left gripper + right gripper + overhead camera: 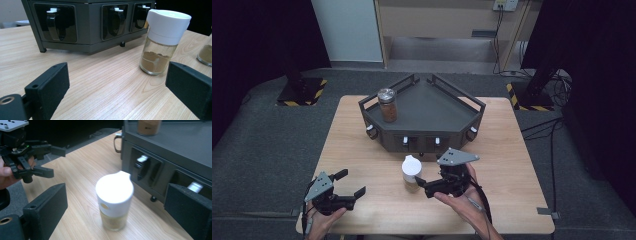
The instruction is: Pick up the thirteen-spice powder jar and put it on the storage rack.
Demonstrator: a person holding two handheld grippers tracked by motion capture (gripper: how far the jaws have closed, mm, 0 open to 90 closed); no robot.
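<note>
White-capped spice jar (114,200): upright on desk (362,150), between wide-apart right tongs (115,212), untouched. Dark rack (427,117) just beyond. Left tongs (348,184) well to the side, apart, empty. Second jar (387,105) on rack.

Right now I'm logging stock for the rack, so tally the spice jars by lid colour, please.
White-lidded jar on the table between the open jaws of the right gripper: 1
Brown-lidded jar on the rack: 1
Total: 2 jars
</note>
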